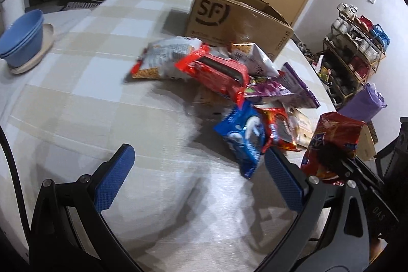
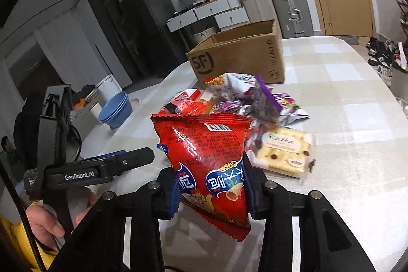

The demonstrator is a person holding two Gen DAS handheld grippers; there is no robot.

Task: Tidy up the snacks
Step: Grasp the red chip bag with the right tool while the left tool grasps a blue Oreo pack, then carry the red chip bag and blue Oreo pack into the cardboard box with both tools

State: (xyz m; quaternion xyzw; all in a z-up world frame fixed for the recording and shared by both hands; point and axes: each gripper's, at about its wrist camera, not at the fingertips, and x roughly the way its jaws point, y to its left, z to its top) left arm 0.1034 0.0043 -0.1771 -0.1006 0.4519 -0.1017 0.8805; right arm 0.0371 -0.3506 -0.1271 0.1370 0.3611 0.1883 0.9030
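Nearest the right wrist lens, the right tool (image 2: 213,191) is clenched on a red crisp bag (image 2: 206,159): its blue pads press the bag's lower part from both sides, and the bag hangs upside down, clear of the tabletop (image 2: 357,144), with its barcode end uppermost. At 9 o'clock of the bag, the left tool (image 2: 137,156) reaches in from the side, gripped low down by a hand (image 2: 46,223) with a yellow sleeve.

From the left wrist view, the left tool (image 1: 199,170) stands released, its two blue pads wide apart with only bare checked cloth between them. The red bag appears again at 3 o'clock of that tool, raised above the tabletop edge.

Remaining snacks lie in a loose pile (image 1: 229,83) near the middle of the tabletop: a blue packet (image 1: 242,139) nearest the left tool, a long red pack (image 1: 219,73) on top, a purple packet (image 1: 288,88) and a silver-and-orange bag (image 1: 165,55) at the far side. A clear pack of pale biscuits (image 2: 283,152) lies just beside the held bag, at its 3 o'clock.

An open cardboard box (image 1: 237,22) marked SF stands at 12 o'clock of the pile, its interior hidden from both views. Stacked blue bowls (image 1: 21,37) rest on a pale plate at 9 o'clock, well apart from the snacks.
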